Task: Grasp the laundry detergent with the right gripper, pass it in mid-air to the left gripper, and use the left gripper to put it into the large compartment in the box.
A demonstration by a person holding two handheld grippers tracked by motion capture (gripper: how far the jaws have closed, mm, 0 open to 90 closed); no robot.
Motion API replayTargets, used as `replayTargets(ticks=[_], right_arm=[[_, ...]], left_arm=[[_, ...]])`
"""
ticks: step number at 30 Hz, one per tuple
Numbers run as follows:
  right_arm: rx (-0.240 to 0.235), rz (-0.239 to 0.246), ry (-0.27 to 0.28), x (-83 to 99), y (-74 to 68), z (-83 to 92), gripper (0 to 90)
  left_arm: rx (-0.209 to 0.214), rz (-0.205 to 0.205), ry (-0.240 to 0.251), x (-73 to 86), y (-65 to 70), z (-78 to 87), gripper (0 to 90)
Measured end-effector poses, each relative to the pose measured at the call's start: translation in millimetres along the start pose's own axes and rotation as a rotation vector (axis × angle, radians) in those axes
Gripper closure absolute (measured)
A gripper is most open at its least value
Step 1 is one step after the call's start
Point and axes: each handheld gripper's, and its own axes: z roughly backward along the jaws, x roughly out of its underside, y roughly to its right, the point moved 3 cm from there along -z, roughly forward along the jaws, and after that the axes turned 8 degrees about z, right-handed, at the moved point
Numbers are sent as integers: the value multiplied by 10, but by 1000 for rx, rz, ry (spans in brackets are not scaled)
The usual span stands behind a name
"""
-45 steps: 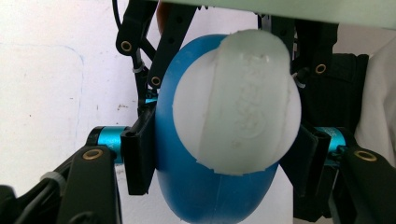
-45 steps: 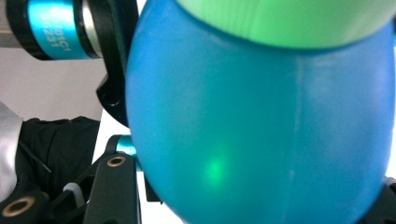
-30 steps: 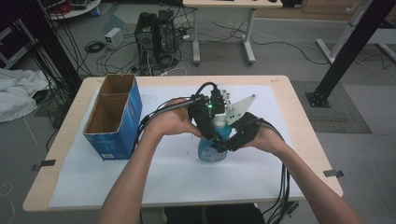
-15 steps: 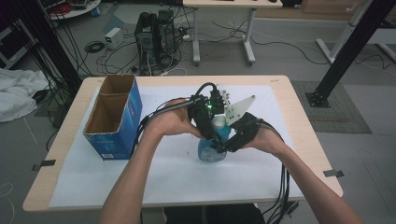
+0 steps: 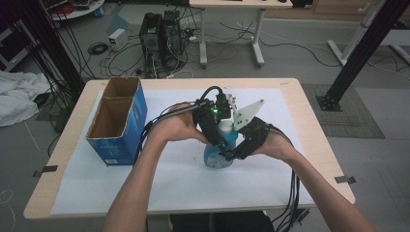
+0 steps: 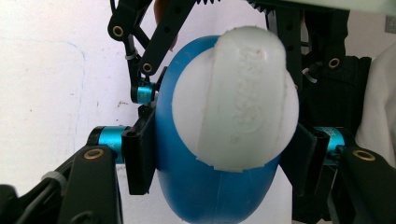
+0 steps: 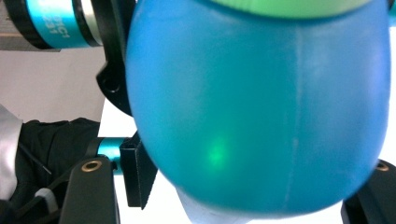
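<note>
Bottle (image 5: pixel 218 153) upright at tabletop (image 5: pixel 309 125) centre, box (image 5: pixel 118 121) at its 9 o'clock. My left gripper (image 6: pixel 219 154) clamps bottle body, pads pressing both sides, I judge to steady it. My right gripper (image 7: pixel 252 186) straddles bottle lower down; its jaws have just been opening, pad contact unclear, likely letting go.

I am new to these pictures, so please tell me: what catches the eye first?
First, the blue bottle with a white cap, standing mid-table on the white sheet. The left tongs are clamped on it; the right tongs, just opening, sit around it lower down. A blue cardboard box, open on top, stands to the left.
</note>
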Motion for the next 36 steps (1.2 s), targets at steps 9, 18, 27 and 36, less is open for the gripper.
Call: replayTargets(ticks=[9, 18, 27, 36], right_arm=[[0, 2, -9, -1, 2, 3, 278], [1, -22, -9, 0, -24, 3, 230], [5, -33, -33, 27, -29, 22, 220], [76, -47, -80, 52, -31, 66, 131]], left_arm=[[3, -2, -4, 13, 8, 5, 378], [7, 1, -4, 12, 9, 24, 377], [-4, 0, -15, 26, 12, 51, 377], [-10, 14, -16, 70, -2, 101, 377]])
